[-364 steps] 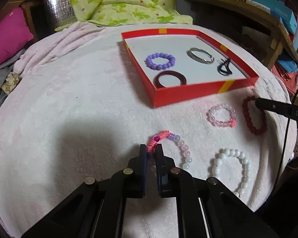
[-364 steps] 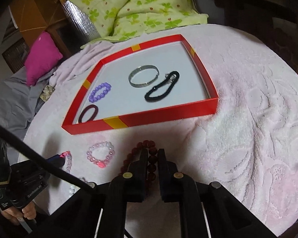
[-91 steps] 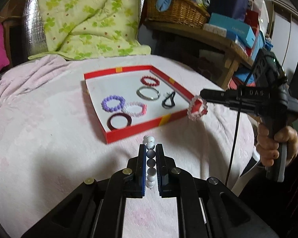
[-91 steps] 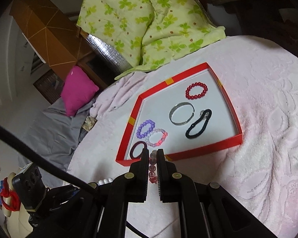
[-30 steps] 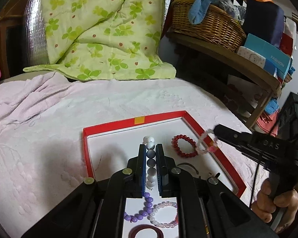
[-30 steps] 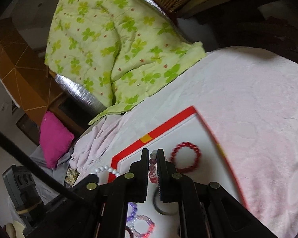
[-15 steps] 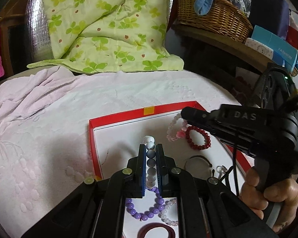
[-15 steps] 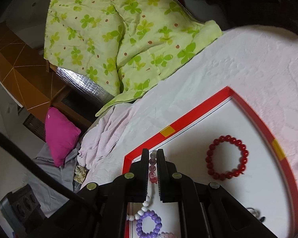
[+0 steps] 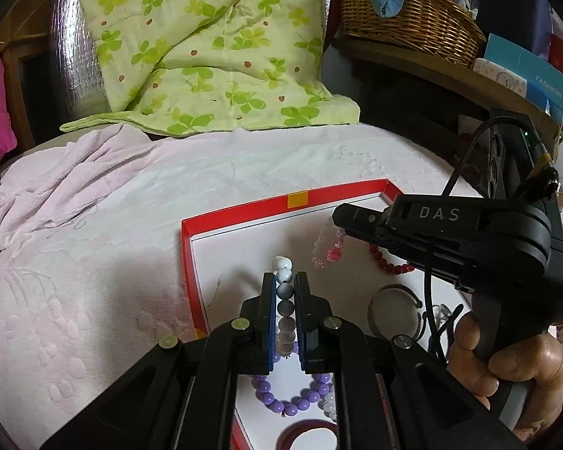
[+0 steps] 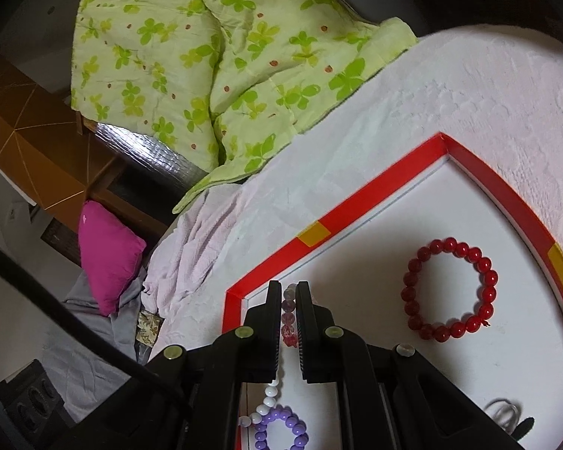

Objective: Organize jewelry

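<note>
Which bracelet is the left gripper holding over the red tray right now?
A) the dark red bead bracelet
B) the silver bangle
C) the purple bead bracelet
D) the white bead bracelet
D: the left gripper is shut on the white bead bracelet, its beads lined up between the fingers above the red tray, while the purple bead bracelet lies in the tray.

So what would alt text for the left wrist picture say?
Left gripper shut on a white bead bracelet above a red tray. Right gripper dangles a pink bracelet over it; purple and red bracelets lie inside.
</note>
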### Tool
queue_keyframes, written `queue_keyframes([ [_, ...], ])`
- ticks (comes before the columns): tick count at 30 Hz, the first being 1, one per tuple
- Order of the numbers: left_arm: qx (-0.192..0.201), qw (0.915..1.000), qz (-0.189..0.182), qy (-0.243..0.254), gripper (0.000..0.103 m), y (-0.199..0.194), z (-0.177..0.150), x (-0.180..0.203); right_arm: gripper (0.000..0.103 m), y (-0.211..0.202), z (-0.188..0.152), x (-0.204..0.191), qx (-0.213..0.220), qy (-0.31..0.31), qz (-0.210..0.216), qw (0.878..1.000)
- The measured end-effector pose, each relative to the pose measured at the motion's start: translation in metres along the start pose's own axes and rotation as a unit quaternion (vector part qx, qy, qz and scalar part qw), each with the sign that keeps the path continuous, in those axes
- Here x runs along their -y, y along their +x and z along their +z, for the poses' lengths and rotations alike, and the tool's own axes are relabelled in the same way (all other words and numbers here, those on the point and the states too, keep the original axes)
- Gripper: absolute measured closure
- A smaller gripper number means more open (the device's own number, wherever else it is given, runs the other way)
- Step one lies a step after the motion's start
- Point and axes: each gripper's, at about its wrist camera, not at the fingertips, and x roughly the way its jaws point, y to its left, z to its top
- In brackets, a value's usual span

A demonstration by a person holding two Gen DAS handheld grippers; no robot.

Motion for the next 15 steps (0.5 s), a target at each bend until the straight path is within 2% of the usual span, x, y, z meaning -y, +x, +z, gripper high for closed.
queue_keyframes([
  [15,-0.009,0.9998,0.018,0.01,0.093,0.0085,-0.004,-0.0001,0.094,0.0057,-0.004,0.0026,-0.006,-0.002,-0.004,1.0],
])
